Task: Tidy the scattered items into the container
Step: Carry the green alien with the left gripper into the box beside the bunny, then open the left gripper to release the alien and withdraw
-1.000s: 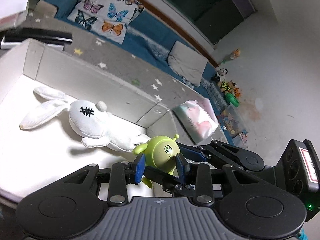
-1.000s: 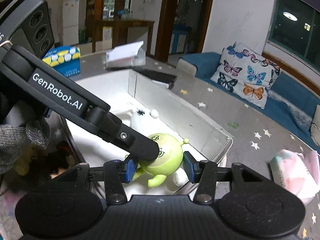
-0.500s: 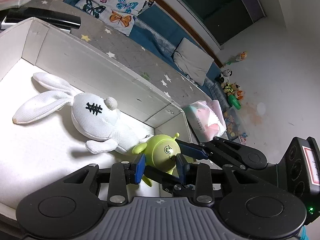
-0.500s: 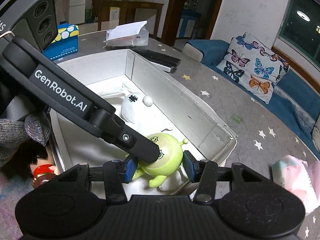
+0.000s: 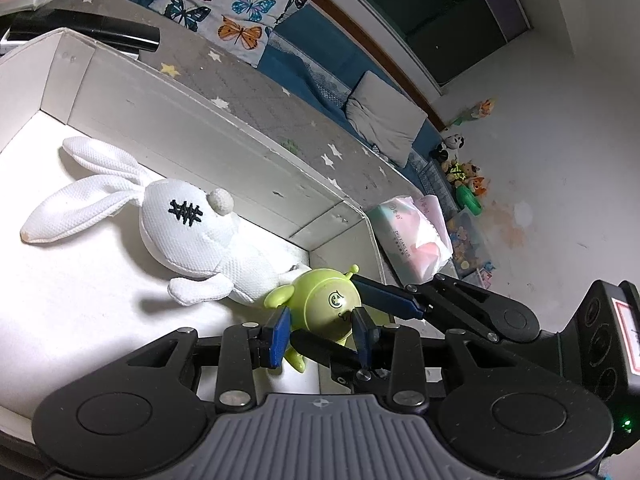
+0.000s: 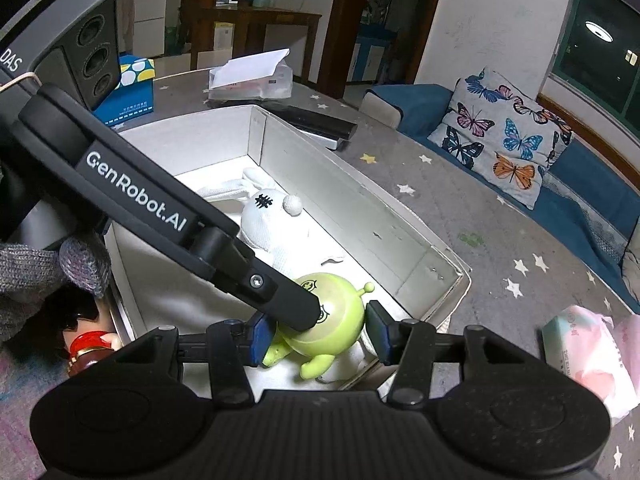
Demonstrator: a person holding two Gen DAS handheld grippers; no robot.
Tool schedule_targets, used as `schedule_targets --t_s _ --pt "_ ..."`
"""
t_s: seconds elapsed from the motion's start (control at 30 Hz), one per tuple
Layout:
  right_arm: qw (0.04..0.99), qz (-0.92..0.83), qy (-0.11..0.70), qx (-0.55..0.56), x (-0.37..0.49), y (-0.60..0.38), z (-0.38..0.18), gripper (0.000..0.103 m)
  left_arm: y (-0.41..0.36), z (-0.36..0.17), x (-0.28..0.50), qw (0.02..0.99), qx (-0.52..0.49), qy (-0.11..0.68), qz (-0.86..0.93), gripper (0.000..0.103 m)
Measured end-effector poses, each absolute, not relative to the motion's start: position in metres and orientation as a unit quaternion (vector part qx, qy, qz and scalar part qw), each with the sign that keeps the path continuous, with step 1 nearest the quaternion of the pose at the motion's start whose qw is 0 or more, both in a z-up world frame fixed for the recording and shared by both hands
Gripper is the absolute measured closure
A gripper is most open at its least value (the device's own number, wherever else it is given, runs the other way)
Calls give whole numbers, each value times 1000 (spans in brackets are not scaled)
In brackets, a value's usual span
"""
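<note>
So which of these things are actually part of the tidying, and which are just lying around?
Part of the job:
green toy
white rabbit
white box

Just lying about:
tissue pack
butterfly cushion
blue carton

Cushion: butterfly-print pillow (image 6: 506,136) you see leaning on the blue sofa (image 6: 592,216), far side of tbl.
Tbl: grey cloth w/ white stars (image 6: 440,216).
Tissues: soft pink/teal pack (image 6: 588,356) on tbl at your right; blue box (image 6: 130,92) far left.
Black bar: flat black item (image 6: 320,120) on tbl.
Floor: small toys (image 5: 466,178) along the wall.
</note>
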State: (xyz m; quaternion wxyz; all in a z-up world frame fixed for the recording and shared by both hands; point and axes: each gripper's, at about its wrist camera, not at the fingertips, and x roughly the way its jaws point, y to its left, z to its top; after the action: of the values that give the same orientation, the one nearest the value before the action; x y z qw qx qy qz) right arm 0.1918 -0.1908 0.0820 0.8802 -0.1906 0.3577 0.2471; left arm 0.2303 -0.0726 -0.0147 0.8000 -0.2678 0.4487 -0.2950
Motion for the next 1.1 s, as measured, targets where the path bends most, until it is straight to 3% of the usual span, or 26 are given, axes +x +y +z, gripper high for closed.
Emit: schedule_targets --t_s 0.57,1.1 --pt "883 248 354 -184 188 -192 84 51 -70 -9 226 808 -259 444 -288 67" --pt "902 231 334 -147 170 -200 95 41 -66 7 206 825 -245 422 -286 67"
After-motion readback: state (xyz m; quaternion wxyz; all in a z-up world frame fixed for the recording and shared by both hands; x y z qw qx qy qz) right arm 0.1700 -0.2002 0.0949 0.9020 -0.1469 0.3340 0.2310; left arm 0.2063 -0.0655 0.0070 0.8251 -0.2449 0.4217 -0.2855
